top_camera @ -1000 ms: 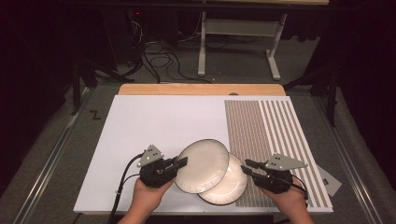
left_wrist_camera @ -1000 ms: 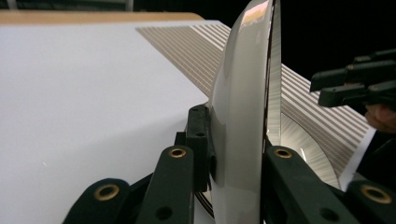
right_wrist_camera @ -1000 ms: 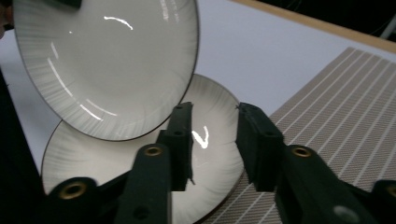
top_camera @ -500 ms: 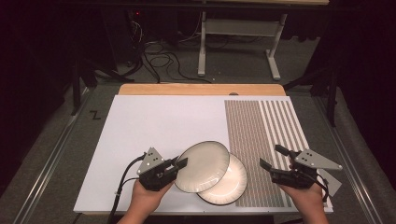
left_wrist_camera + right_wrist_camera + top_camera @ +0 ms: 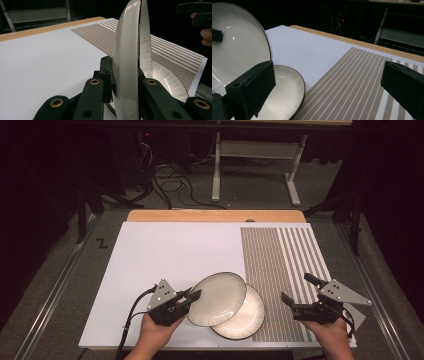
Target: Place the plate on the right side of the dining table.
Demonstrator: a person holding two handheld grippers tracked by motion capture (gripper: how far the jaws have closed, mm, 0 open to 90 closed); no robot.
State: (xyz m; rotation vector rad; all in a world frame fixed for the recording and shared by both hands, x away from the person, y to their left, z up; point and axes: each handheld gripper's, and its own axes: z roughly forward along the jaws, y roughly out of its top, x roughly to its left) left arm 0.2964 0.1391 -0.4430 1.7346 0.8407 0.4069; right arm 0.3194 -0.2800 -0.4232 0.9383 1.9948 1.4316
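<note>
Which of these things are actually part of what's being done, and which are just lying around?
In use: upper plate, clamped at its rim by the left gripper; lower plate lying on the table; right gripper, open beside them.

Lying about: striped mat, floor cables, metal stand.

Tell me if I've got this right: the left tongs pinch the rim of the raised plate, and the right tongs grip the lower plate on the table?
Not quite. The left tongs do pinch the raised plate, but the high view shows the right tongs open, apart from the lower plate.

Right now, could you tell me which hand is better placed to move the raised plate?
Left: the left gripper is shut on the raised plate; the right gripper stands open, apart.
</note>
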